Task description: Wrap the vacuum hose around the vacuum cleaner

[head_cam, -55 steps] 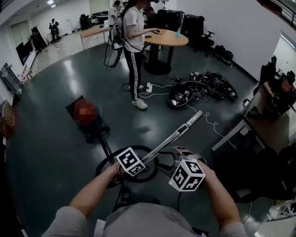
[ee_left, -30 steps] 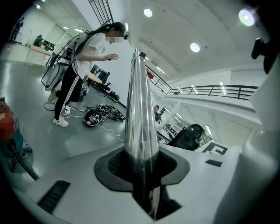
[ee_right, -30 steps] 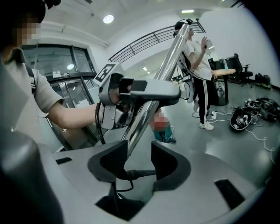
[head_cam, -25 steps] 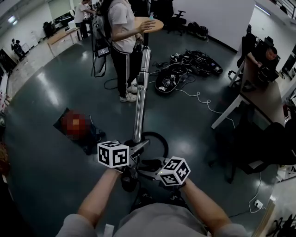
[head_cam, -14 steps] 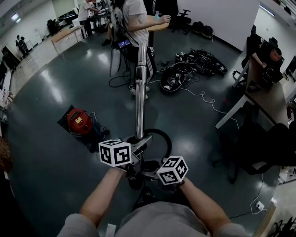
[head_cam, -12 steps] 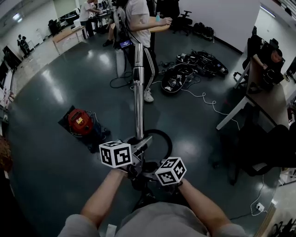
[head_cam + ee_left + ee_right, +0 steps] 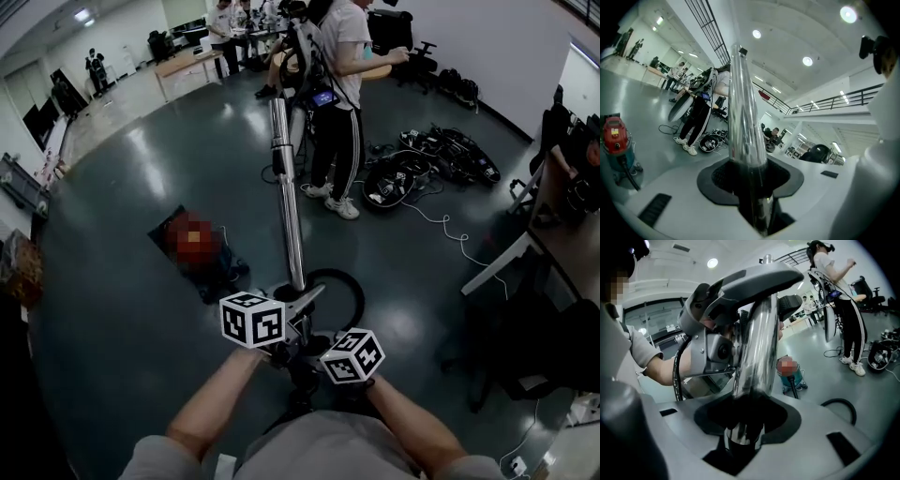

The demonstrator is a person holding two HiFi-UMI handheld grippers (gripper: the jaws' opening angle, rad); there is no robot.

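Two grippers are clamping one wand.

Head view: the left gripper (image 7: 298, 305) is holding the wand (image 7: 286, 187) just ahead of the right gripper (image 7: 306, 351). The wand's long axis is running away from the person. The vacuum (image 7: 211, 267) is sitting on the floor to its left, nearer the left hand, and the hose (image 7: 352, 286) is looping on its right.

Left gripper view: both jaws are pressing the wand (image 7: 743, 117).

Right gripper view: the jaws have just been closing and are now pinching the wand (image 7: 757, 348).
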